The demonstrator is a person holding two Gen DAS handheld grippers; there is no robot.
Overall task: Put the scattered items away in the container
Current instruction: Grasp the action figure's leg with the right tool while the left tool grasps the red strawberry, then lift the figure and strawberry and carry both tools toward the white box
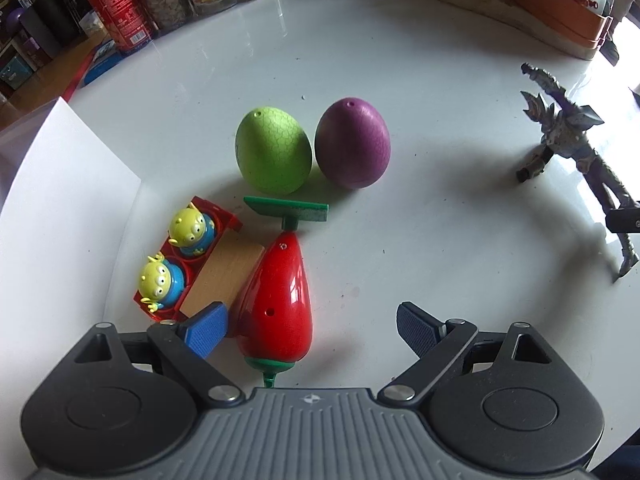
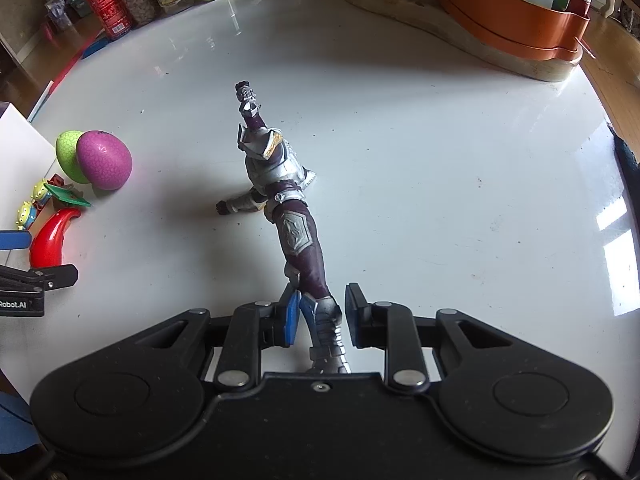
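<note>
Right gripper sits nearest the lens, jaws part open and straddling the lower leg of the action figure. Left pad looks touching or nearly touching the boot; right pad stands clear with a gap, so nothing is clamped yet.

Figure's long axis runs from the jaws out toward 12 o'clock, leaning slightly to 11, head farthest away, one arm flung toward 9. Grip is across the leg, square to that axis, which is what you want; my read is the next move is just closing.

Left gripper is wide open and holds nothing. Red chili toy lies between its fingers, crowded toward the left pad, axis pointing at 12, green stem end nearest the camera. Green egg and purple egg sit side by side beyond it at 12. Alien toys, wooden block and green T piece cluster at 10–11.

White box wall at 9 o'clock of the left gripper looks like the container. Left hand is nearer to it; figure is well apart from it.
</note>
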